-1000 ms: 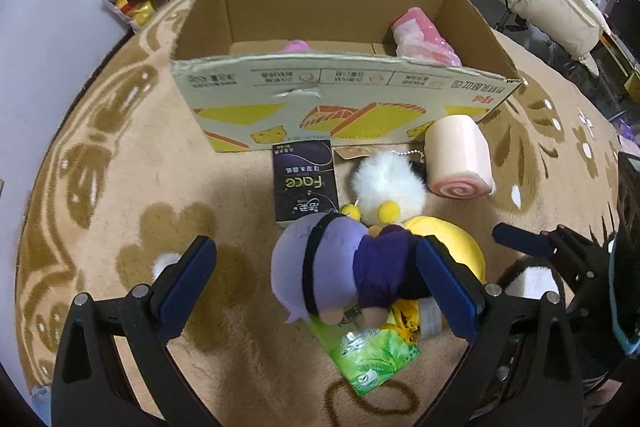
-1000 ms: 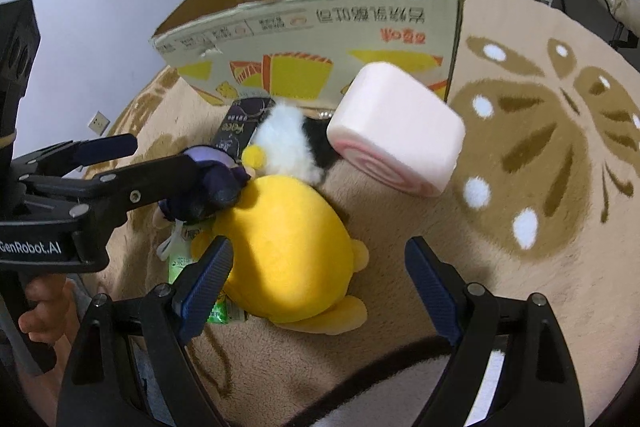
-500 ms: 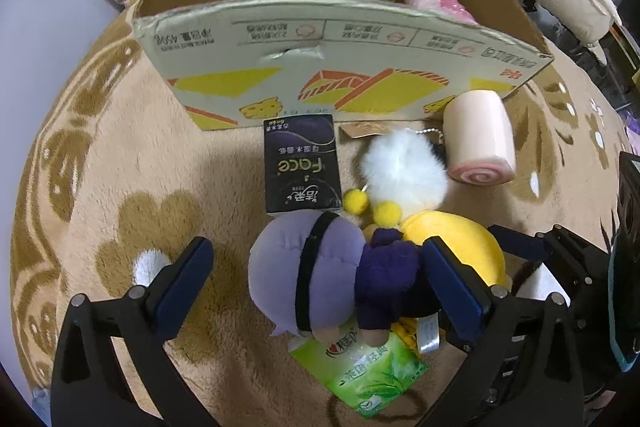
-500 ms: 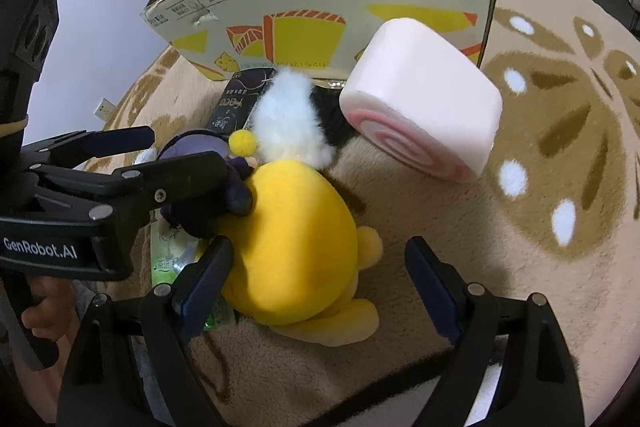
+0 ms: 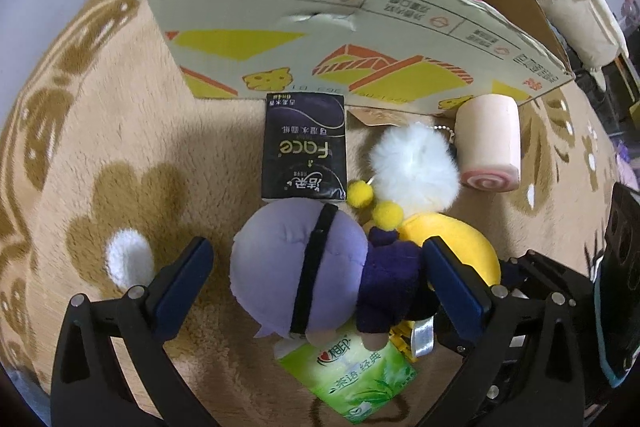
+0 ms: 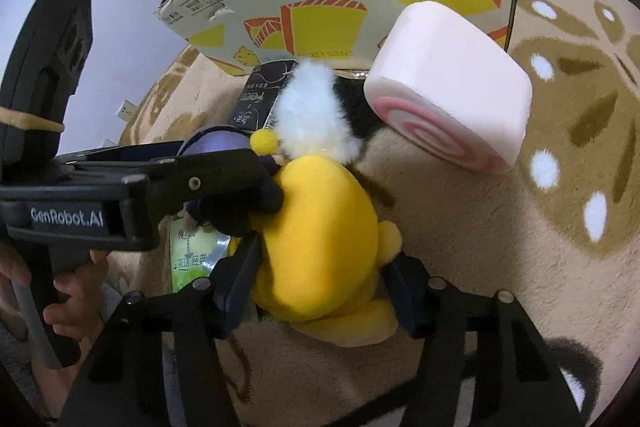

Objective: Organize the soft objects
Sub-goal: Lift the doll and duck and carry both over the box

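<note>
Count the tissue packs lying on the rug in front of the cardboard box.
2. The black tissue pack lies against the cardboard box; the green tissue pack sits partly under the purple plush doll. Others may be hidden.

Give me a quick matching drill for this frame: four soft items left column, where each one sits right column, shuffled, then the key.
1. purple plush
2. yellow plush
3. pink swirl roll
4. green tissue pack

A. lying against the cardboard box corner
B. between the open left gripper jaws
C. partly under the plush toys
D. squeezed by the right gripper, whose jaws have just been closing

Pairs: 1-B, 2-D, 3-A, 4-C
</note>
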The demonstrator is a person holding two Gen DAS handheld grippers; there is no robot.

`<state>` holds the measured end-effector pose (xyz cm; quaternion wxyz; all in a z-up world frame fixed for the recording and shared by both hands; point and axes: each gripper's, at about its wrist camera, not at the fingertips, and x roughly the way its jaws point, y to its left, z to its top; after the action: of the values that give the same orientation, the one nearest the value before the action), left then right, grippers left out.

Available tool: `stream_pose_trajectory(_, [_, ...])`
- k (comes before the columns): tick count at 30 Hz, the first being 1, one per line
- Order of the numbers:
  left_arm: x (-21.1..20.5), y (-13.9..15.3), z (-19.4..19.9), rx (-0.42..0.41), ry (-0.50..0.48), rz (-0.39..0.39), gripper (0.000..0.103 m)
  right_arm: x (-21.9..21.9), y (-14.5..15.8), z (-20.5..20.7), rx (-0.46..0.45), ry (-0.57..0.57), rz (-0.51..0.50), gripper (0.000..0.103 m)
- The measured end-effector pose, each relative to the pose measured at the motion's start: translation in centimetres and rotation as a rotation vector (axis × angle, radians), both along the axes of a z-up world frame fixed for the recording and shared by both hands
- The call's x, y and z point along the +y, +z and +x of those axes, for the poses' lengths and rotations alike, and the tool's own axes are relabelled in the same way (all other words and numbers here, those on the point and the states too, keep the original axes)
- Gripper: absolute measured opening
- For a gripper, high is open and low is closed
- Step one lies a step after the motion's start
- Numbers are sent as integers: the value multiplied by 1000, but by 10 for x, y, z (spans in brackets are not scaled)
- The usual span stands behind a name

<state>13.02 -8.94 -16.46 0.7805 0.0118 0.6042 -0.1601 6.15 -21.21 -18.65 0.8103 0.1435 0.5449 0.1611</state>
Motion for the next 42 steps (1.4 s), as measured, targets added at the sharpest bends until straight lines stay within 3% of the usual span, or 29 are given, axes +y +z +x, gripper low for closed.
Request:
stream_pose_trajectory(4, [6,-7,1,42,28,-42,102,0,-1,0,1,-2,3,62])
stream_pose_trajectory(9, [14,-11,2,90,57,-110,92,-8,4,-3,-11,2,2,59])
stream_pose_trajectory(15, [15,-7,-3,64,72,-105,86,-10,10,-7,-36,2,-3,53])
stream_pose_trajectory(23, [22,6,-10,11,76,-65,86,-14,22,-13,-78,-10,-22,49])
stream_pose_trajectory(32, [32,25,-18,-77,54,37,86,-50,37,-21,-130,-169,25,49])
stream_pose_trajectory(42, [35,54,-28,-185,81,85,86,-54,62,-33,-201,-190,29,49])
